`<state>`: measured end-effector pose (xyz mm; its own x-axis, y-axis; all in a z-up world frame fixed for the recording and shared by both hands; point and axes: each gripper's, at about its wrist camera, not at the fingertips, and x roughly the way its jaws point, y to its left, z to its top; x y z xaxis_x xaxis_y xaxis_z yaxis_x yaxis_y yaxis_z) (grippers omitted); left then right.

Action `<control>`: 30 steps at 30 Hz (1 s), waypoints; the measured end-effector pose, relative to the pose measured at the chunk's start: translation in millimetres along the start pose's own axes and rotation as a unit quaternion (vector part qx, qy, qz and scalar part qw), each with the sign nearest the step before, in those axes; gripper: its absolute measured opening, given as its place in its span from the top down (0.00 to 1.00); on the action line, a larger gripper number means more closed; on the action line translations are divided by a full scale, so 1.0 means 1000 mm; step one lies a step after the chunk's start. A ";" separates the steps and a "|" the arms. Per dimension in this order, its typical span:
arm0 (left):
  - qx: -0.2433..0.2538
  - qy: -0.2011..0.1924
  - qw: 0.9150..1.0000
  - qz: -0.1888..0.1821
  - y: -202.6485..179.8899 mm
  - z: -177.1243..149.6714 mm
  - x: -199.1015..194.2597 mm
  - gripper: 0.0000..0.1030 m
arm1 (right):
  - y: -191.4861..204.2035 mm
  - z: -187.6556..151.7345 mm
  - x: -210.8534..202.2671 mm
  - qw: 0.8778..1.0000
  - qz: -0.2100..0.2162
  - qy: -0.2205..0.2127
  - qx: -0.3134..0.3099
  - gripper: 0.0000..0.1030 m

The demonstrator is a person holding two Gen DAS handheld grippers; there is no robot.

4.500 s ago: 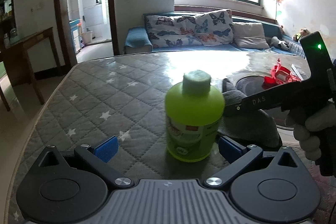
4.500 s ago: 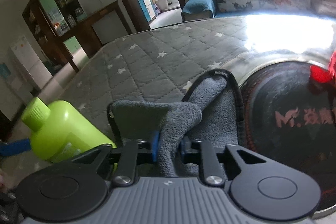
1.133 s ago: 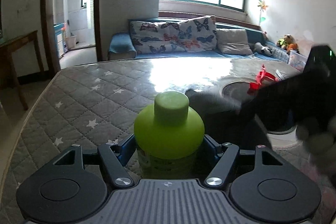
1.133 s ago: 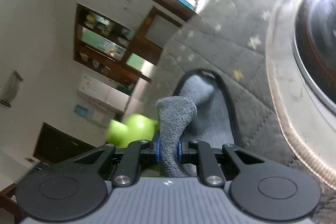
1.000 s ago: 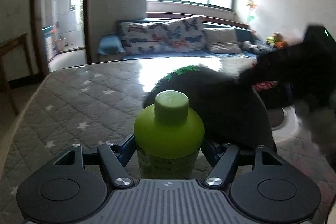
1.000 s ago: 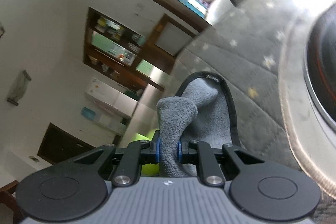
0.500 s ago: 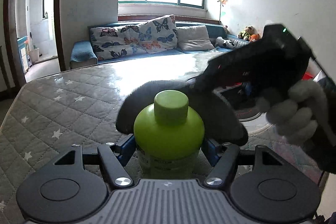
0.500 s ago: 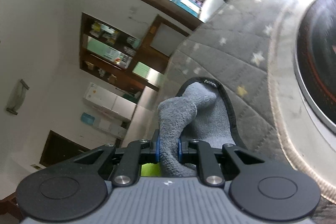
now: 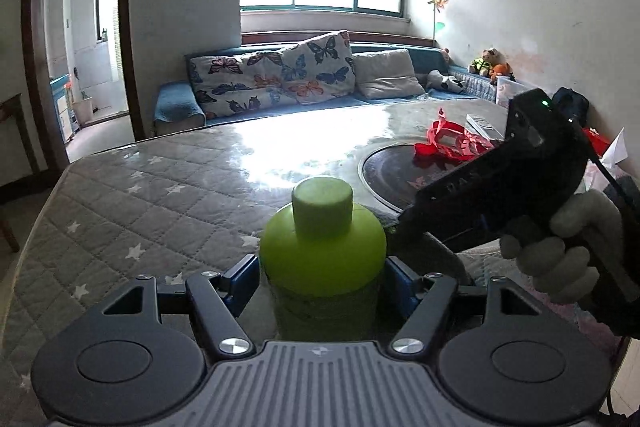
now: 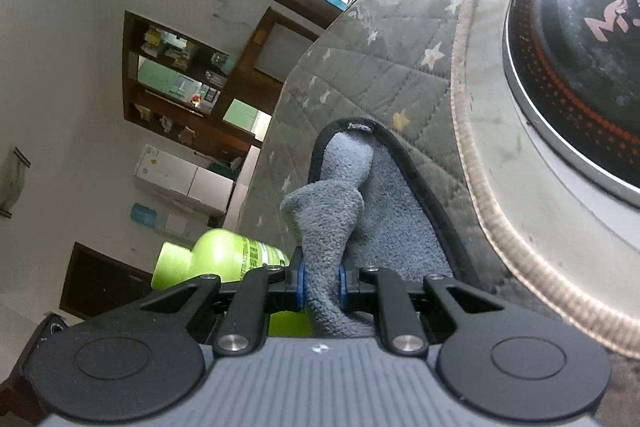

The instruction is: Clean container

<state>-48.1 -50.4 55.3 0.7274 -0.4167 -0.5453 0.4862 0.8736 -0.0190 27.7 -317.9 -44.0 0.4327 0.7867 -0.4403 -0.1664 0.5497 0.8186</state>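
Between left tongs (image 9: 322, 277): green bottle (image 9: 323, 247), prob. gripped.

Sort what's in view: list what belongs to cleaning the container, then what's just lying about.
In the job:
- green bottle, between the left gripper's opening jaws
- grey cloth, pinched in the right gripper

Lying about:
- red wrapper
- round black plate
- butterfly cushions
- soft toys

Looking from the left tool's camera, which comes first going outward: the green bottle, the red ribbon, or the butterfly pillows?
1. Green bottle: between the left tool's fingers.
2. Red ribbon: far right on the table, by the round black plate.
3. Butterfly pillows: on the sofa beyond the table.
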 end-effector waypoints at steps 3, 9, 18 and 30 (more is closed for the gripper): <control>-0.014 -0.003 1.000 0.006 0.001 -0.002 -0.005 0.30 | 0.004 -0.008 -0.003 1.000 -0.004 0.006 -0.008 0.86; -0.036 -0.006 0.999 0.019 -0.001 -0.004 -0.007 0.32 | 0.016 -0.020 -0.016 1.000 0.006 0.000 -0.017 0.86; -0.026 -0.010 0.999 0.023 -0.006 -0.007 -0.006 0.36 | 0.053 0.001 -0.042 0.995 0.083 -0.041 -0.043 0.87; -0.018 -0.013 1.000 0.015 -0.003 -0.010 -0.005 0.36 | 0.039 0.026 -0.001 0.996 0.083 -0.031 -0.008 0.86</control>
<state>-57.9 -48.5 49.9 0.7533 -0.3969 -0.5244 0.4475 0.8936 -0.0335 43.3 -304.4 -2.1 0.4522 0.8486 -0.2744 -0.2545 0.4177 0.8722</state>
